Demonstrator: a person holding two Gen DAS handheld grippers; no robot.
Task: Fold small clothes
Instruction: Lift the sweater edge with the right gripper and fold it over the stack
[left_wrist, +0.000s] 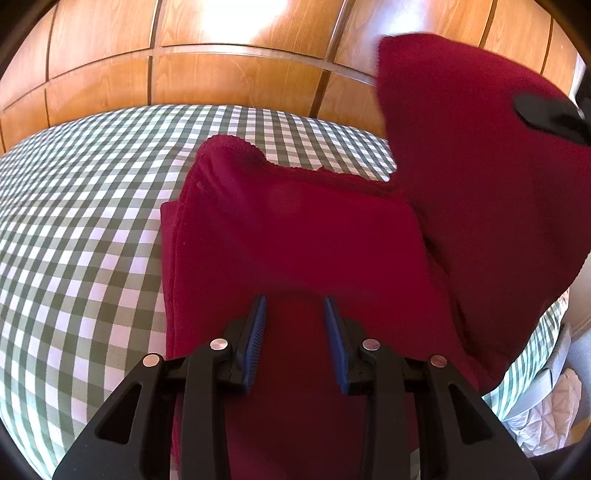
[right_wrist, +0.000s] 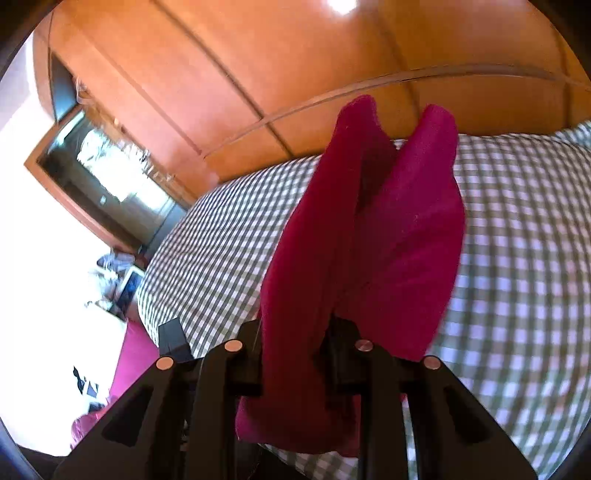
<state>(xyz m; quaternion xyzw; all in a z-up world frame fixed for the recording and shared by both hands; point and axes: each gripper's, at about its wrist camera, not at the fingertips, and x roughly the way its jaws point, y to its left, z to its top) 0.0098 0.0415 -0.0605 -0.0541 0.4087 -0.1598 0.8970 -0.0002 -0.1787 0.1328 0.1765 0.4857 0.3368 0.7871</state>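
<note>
A dark red fleece garment (left_wrist: 295, 229) lies partly folded on the green-and-white checked bed cover (left_wrist: 92, 203). My left gripper (left_wrist: 297, 317) sits low over its near part, blue pads apart, with nothing pinched between them. The garment's right side (left_wrist: 480, 147) is lifted high off the bed, where a black finger of my right gripper (left_wrist: 550, 116) shows against the cloth. In the right wrist view my right gripper (right_wrist: 295, 332) is shut on a bunched fold of the red garment (right_wrist: 369, 229), which hides its pads and stands up in two lobes above the bed cover (right_wrist: 517, 258).
A wooden wardrobe (left_wrist: 221, 55) with panelled doors runs along the far side of the bed. A framed mirror or opening (right_wrist: 110, 166) and bright clutter lie left of the bed. White quilted bedding (left_wrist: 554, 406) hangs off the bed's right edge.
</note>
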